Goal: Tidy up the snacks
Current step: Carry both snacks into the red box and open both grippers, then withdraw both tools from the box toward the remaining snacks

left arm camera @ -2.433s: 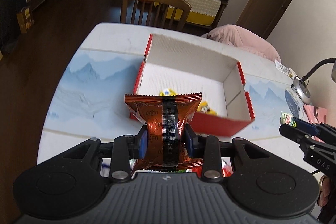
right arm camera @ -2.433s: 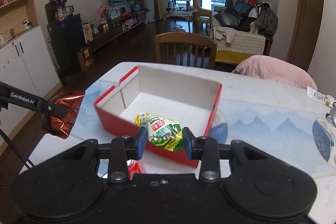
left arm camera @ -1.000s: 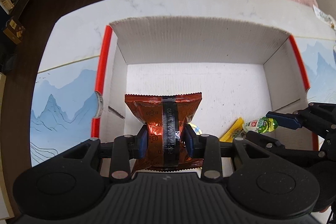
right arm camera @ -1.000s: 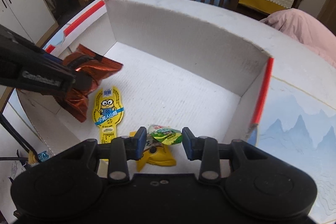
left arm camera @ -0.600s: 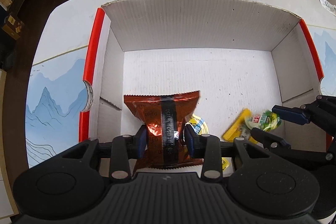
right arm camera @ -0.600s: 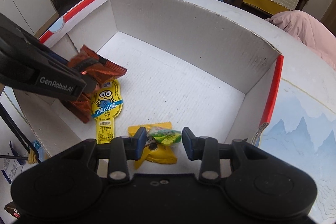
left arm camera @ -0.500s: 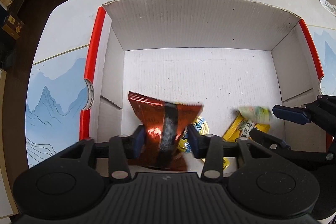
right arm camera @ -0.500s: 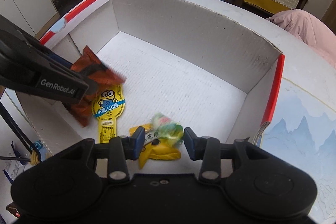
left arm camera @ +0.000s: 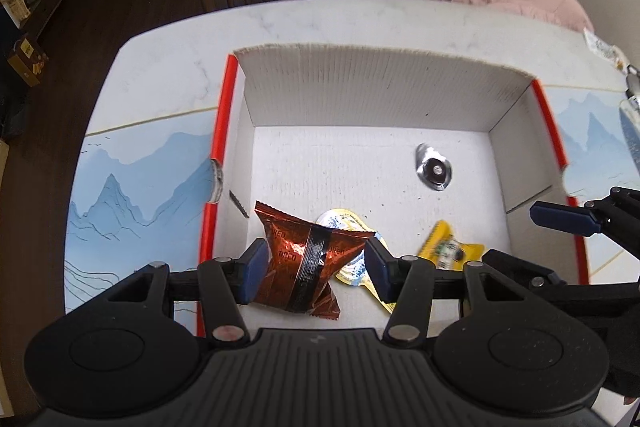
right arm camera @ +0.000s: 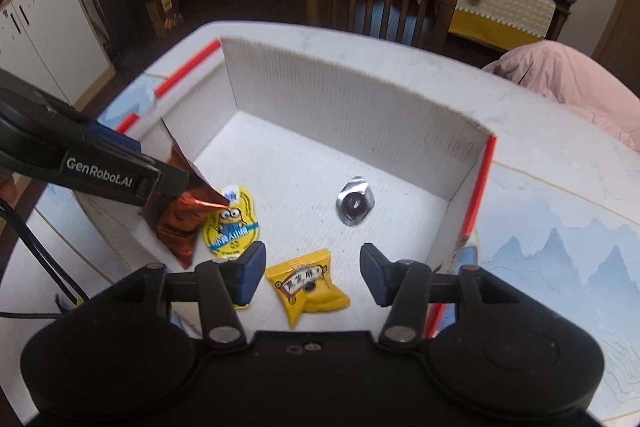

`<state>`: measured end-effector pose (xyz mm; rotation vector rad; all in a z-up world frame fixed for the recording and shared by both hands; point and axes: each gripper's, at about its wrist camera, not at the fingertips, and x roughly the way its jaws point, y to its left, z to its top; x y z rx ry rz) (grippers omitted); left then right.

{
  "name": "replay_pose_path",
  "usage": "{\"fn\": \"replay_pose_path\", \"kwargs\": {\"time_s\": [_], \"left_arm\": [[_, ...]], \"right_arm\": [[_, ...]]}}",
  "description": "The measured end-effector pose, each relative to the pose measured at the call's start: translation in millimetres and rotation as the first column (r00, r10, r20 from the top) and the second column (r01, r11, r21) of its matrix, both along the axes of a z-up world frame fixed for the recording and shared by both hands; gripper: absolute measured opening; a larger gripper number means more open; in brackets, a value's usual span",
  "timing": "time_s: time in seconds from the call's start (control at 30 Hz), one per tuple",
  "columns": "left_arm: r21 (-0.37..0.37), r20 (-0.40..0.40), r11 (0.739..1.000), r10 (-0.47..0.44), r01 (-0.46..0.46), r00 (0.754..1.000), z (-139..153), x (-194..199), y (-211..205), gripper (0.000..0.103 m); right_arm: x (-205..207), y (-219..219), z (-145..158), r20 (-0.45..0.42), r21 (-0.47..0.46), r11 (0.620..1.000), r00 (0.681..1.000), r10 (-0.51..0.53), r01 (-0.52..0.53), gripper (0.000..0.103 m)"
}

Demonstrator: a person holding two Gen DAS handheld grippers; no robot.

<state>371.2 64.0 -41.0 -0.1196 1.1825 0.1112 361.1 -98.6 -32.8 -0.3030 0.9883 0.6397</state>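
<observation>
Both hand-held grippers hover over the white cardboard box (left arm camera: 372, 99) on the worktop (left arm camera: 168, 67). The left hand-held gripper (left arm camera: 314, 269) has its jaws spread apart, and the orange-brown snack packet (left arm camera: 306, 259) lies tilted between them on the box floor, covering part of the yellow cartoon sachet (right arm camera: 232, 223). The right hand-held gripper (right arm camera: 312, 273) is spread wide too, gripping nothing. The yellow candy packet (right arm camera: 306, 285) lies between its fingers on the box floor. At two o'clock from that packet lies a small silver foil-wrapped snack (right arm camera: 354, 205), well apart.
</observation>
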Motion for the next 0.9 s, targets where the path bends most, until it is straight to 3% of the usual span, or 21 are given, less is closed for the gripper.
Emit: {"fn": "replay_pose_path", "kwargs": {"time_s": [0.43,0.57,0.67,0.9], "left_arm": [[-0.014,0.147,1.000,-0.016,0.018,0.989,52,-60,0,0.052],[-0.021,0.193,0.999,-0.020,0.024,0.981,67,-83,-2,0.052],[-0.024,0.228,0.999,-0.024,0.031,0.973,76,-101,-4,0.053],[-0.041,0.307,0.998,-0.033,0.048,0.951,93,-145,-7,0.061]], "right_arm": [[-50,-15,50,0.082,0.087,0.996,0.996,-0.036,0.029,0.063],[-70,-20,63,0.113,0.120,0.992,0.993,-0.040,0.026,0.074],[-84,-21,70,0.129,0.136,0.991,0.991,-0.037,0.019,0.075],[-117,-26,82,0.153,0.175,0.985,0.988,-0.031,0.004,0.084]]}}
